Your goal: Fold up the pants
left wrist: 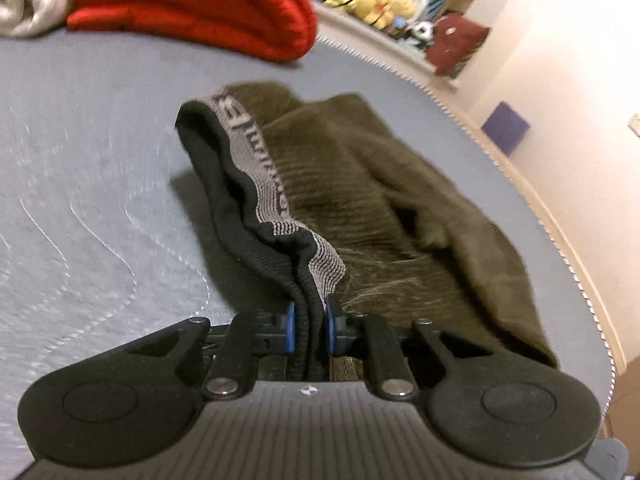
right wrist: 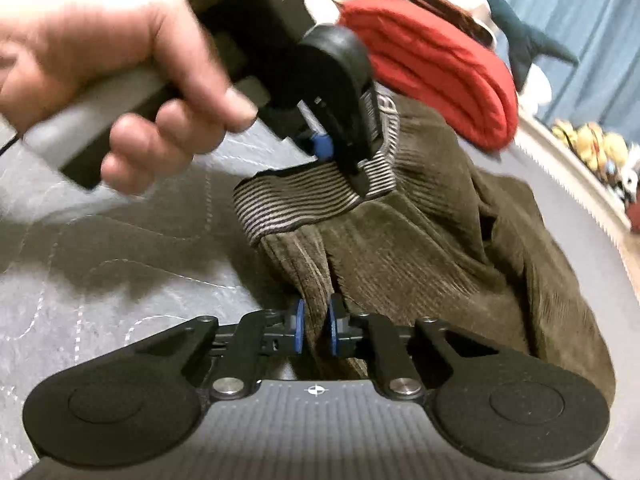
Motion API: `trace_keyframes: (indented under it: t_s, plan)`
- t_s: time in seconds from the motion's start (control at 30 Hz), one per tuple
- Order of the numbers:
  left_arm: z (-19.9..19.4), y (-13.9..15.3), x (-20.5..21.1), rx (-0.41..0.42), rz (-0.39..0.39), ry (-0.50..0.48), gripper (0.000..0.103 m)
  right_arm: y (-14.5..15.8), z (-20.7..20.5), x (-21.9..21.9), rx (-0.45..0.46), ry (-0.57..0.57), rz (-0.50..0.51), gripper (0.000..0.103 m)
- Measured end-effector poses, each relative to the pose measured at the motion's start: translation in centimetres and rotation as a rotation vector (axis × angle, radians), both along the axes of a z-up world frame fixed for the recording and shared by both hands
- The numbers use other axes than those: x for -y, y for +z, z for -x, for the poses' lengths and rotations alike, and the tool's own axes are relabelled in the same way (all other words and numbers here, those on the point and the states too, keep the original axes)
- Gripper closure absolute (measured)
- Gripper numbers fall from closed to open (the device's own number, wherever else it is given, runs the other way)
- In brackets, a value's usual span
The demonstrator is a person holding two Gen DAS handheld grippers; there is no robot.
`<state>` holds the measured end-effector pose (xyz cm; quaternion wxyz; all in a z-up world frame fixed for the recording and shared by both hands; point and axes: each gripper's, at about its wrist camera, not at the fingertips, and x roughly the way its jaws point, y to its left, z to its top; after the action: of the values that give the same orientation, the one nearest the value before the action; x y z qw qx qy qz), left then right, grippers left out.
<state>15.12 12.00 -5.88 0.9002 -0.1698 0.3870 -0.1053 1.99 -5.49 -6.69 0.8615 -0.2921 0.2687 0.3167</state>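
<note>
The pants (left wrist: 360, 184) are olive-brown corduroy with a grey and black striped waistband (left wrist: 256, 172). They lie bunched on a grey-blue quilted mattress (left wrist: 88, 168). My left gripper (left wrist: 310, 330) is shut on the waistband and lifts its edge. In the right wrist view the pants (right wrist: 420, 248) hang from both grippers. My right gripper (right wrist: 316, 328) is shut on a fold of corduroy just below the waistband (right wrist: 304, 200). The left gripper (right wrist: 336, 152), held by a hand, pinches the waistband a little beyond it.
A folded red garment (left wrist: 192, 4) and a white one (left wrist: 28, 4) lie at the far end of the mattress. The red garment (right wrist: 436, 68) touches the pants' far side. The mattress edge (left wrist: 560, 248) runs along the right, with plush toys (left wrist: 376, 4) by the wall.
</note>
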Motion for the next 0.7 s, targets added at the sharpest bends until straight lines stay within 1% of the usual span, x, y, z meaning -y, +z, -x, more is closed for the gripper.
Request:
trace_keyframes:
  t_s: [0.07, 0.13, 0.23, 0.3, 0.37, 0.47, 0.53, 0.6, 0.63, 0.7]
  plan:
    - [1.4, 1.2, -0.8, 0.019, 0.005, 0.004, 0.089, 0.6, 1.3, 0.0, 0.019, 0.049, -0.012, 0.092]
    - [2.9, 2.4, -2.3, 0.028, 0.015, 0.026, 0.089, 1.3, 3.1, -0.3, 0.058, 0.119, -0.017, 0.092]
    - [5.4, 4.1, -5.0, 0.019, 0.05, 0.069, 0.09, 2.3, 6.4, -1.2, 0.137, 0.235, -0.03, 0.092]
    - [7.2, 5.1, -6.6, 0.006, 0.046, 0.089, 0.09, 2.8, 8.2, -1.8, 0.156, 0.293, -0.055, 0.093]
    - [9.3, 5.9, -8.3, -0.015, 0.029, 0.115, 0.09, 3.4, 9.9, -2.8, 0.147, 0.352, -0.081, 0.093]
    - [12.5, 6.2, -11.2, -0.096, 0.014, 0.173, 0.09, 4.2, 12.7, -4.1, 0.126, 0.471, -0.112, 0.094]
    - [14.1, 6.6, -12.8, -0.132, 0.003, 0.211, 0.09, 4.7, 14.8, -5.2, 0.112, 0.553, -0.133, 0.094]
    - [15.4, 7.0, -14.2, -0.157, -0.001, 0.244, 0.089, 5.2, 15.9, -6.2, 0.097, 0.591, -0.16, 0.094]
    - [16.0, 7.0, -14.9, -0.173, 0.003, 0.276, 0.089, 5.2, 16.4, -6.8, 0.09, 0.608, -0.163, 0.094]
    - [16.5, 6.7, -15.7, -0.195, 0.0, 0.329, 0.088, 5.0, 17.2, -7.8, 0.084, 0.609, -0.147, 0.093]
